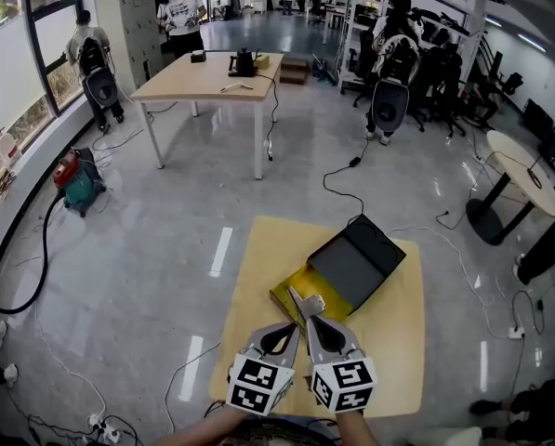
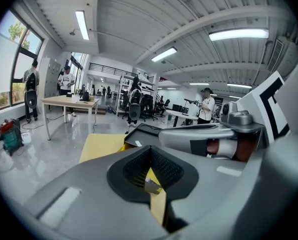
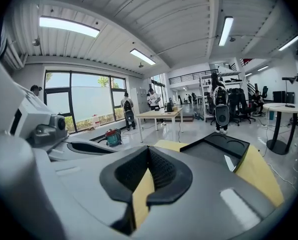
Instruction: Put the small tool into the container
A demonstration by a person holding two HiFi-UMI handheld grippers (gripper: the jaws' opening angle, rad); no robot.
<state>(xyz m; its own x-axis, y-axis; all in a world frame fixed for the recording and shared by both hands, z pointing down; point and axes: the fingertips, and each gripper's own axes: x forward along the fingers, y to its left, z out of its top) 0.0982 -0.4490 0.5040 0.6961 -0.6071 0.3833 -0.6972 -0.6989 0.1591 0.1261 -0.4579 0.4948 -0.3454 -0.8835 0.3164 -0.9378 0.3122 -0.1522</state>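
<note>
left gripper (image 1: pixel 292 327), right gripper (image 1: pixel 310 320), side by side (both jaws together)

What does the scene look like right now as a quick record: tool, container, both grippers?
surface: low wooden table
container: black, open, at the table's far right
small tool: silvery piece, outside the container by its near edge, just ahead of the gripper tips
left gripper: jaws together; a small grey piece shows in the gap beneath, unclear what
right gripper: jaws together, nothing between
progress: tool not yet in container
</note>
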